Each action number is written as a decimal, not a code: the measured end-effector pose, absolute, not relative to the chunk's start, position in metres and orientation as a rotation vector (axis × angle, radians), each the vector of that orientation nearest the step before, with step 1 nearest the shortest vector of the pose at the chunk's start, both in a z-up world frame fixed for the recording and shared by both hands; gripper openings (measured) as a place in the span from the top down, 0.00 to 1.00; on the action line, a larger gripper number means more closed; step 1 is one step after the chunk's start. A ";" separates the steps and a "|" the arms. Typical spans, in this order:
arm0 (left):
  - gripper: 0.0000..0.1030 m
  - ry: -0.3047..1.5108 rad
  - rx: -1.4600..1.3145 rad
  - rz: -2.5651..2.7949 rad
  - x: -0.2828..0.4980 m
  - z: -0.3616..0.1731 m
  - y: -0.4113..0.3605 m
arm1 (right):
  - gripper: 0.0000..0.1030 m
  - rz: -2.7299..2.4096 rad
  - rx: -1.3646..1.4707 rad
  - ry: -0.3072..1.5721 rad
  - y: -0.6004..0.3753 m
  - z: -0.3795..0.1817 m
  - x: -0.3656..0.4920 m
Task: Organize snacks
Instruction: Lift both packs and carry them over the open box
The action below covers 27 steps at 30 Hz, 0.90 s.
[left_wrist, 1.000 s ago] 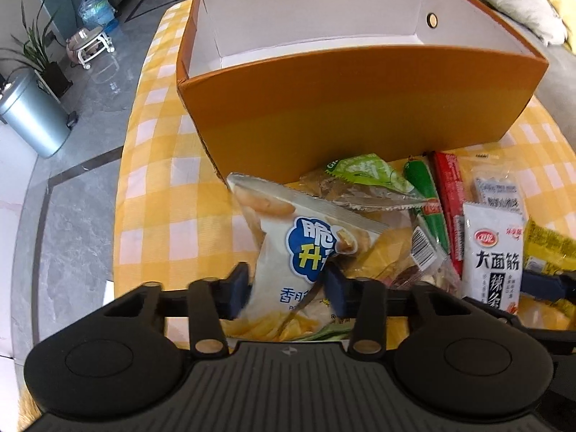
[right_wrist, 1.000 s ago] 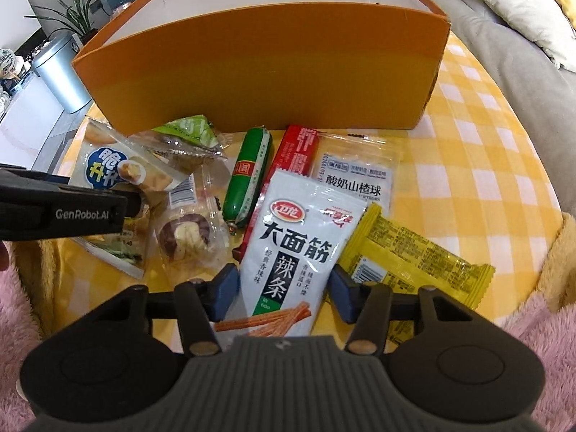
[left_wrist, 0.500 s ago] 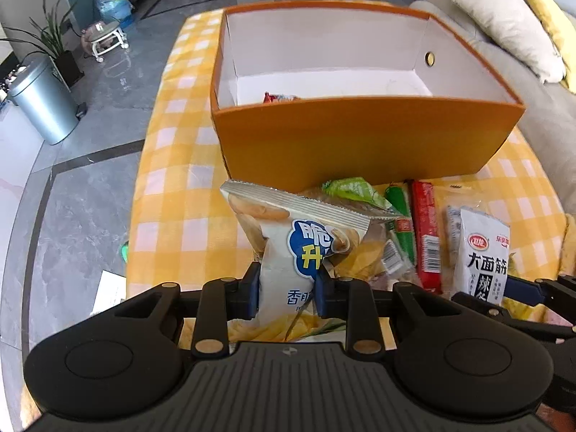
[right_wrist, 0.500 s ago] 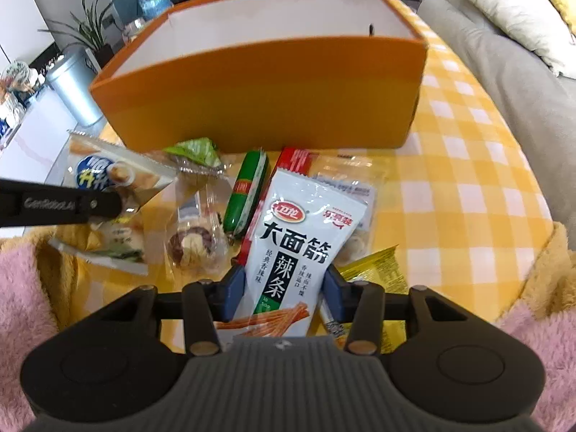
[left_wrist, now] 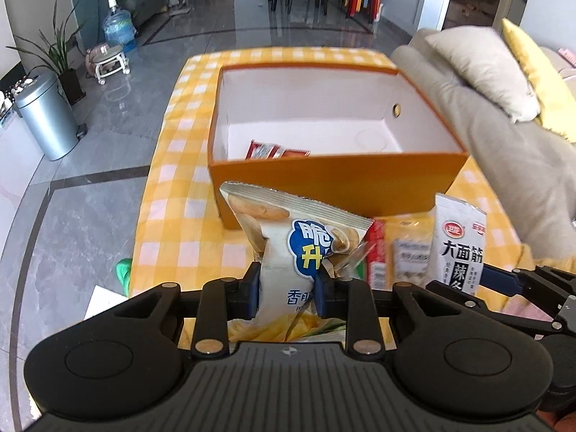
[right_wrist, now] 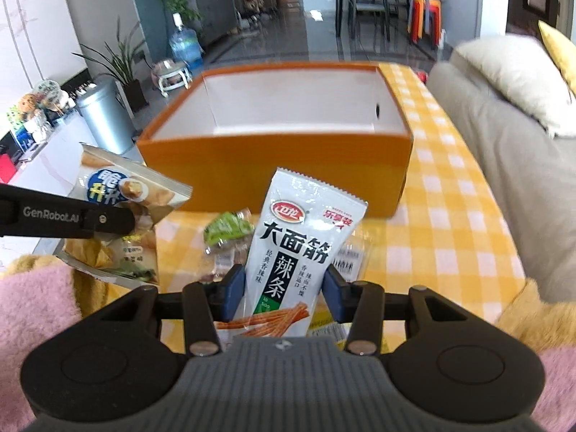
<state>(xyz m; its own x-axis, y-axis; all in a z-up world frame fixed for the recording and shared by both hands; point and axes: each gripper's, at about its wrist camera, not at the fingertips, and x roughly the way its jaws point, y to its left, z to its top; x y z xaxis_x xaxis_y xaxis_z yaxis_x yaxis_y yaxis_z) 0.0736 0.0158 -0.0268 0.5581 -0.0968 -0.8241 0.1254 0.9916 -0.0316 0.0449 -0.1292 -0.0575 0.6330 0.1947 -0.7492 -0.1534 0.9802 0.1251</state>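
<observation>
Left wrist view: the left gripper (left_wrist: 286,289) is clamped on the chip bag (left_wrist: 300,252), both blue pads pressed into its lower half. The bag stands upright, lifted above the yellow checked tablecloth (left_wrist: 172,216), on the near side of the orange box (left_wrist: 334,183). Inside the box, a red packet (left_wrist: 275,151) lies on the white floor near the front wall. At right, the white spicy-strip packet (left_wrist: 459,248) is visible in the other tool.

Right wrist view: the right gripper (right_wrist: 284,295) is clamped on the white spicy-strip packet (right_wrist: 300,248), held upright and raised off the tablecloth (right_wrist: 450,237). More snacks, including a green-wrapped one (right_wrist: 228,228), lie on the cloth between the packet and the orange box (right_wrist: 280,165). A grey sofa (right_wrist: 511,151) stands at right.
</observation>
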 end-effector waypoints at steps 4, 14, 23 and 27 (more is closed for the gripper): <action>0.69 0.940 0.023 -0.155 0.076 -0.014 0.010 | 0.57 0.220 0.021 0.803 -0.133 -0.041 0.042; 0.69 0.849 0.018 -0.225 0.103 0.017 -0.011 | 0.57 0.270 -0.076 0.671 -0.147 0.004 0.050; 0.69 0.835 -0.031 -0.236 0.152 0.033 -0.018 | 0.57 0.258 -0.168 0.612 -0.164 0.031 0.102; 0.69 0.849 -0.048 -0.238 0.175 0.033 -0.024 | 0.57 0.262 -0.201 0.606 -0.166 0.035 0.133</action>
